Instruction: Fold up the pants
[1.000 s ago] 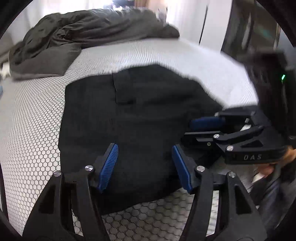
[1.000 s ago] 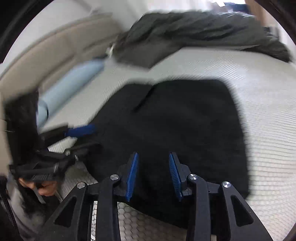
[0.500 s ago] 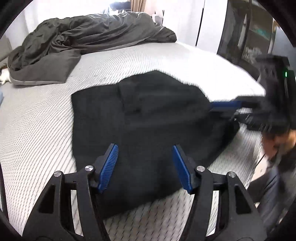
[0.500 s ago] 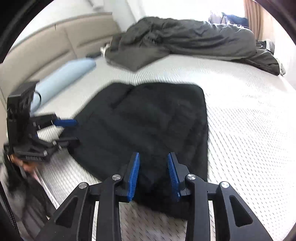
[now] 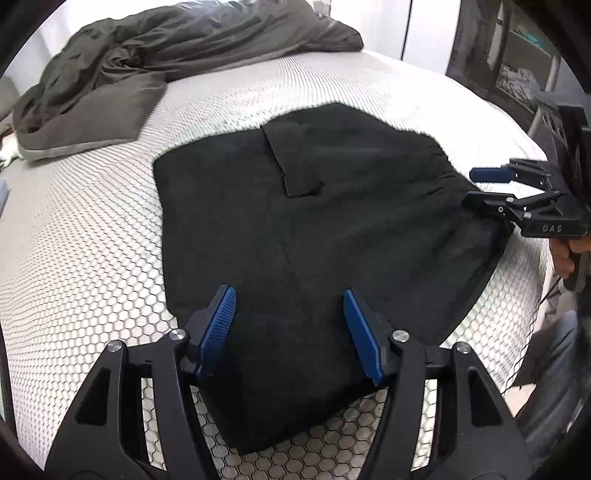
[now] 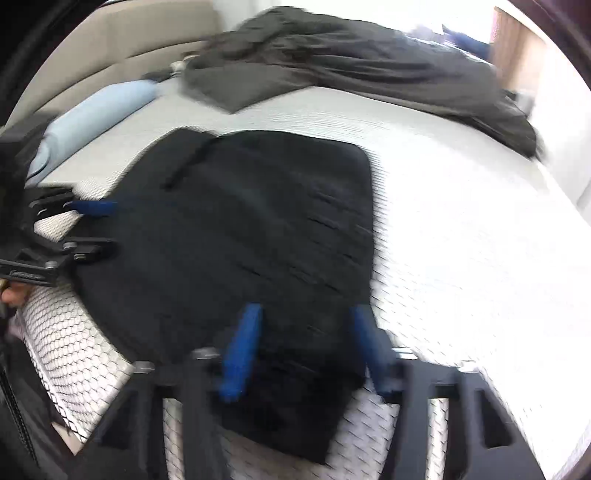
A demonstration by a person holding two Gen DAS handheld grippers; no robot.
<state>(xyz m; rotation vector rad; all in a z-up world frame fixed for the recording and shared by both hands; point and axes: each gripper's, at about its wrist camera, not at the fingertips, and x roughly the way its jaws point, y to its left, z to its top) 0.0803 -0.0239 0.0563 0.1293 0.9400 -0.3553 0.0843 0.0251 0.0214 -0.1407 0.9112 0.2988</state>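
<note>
The black pants [image 5: 314, 229] lie folded into a flat rectangle on the white honeycomb-patterned mattress [image 5: 74, 258], with a pocket flap on top. My left gripper [image 5: 288, 306] hovers open over their near edge with nothing between its blue pads. In the right wrist view the pants [image 6: 251, 229] fill the middle, and my right gripper [image 6: 303, 321], blurred, has its jaws opening above the near corner, with the pads clear of the cloth. Each gripper shows in the other's view: the right gripper [image 5: 476, 188] at the pants' right edge, the left gripper [image 6: 96, 229] at their left edge.
A crumpled dark grey duvet [image 5: 166, 55] lies across the back of the bed. A light blue bolster [image 6: 99, 107] rests by the beige headboard [image 6: 147, 33]. The mattress drops off at the near edge, where a hand [image 5: 569, 254] and dark trousers show.
The right gripper's jaws have spread wider and it has drawn away to the pants' right edge. The left gripper stays open over the near edge.
</note>
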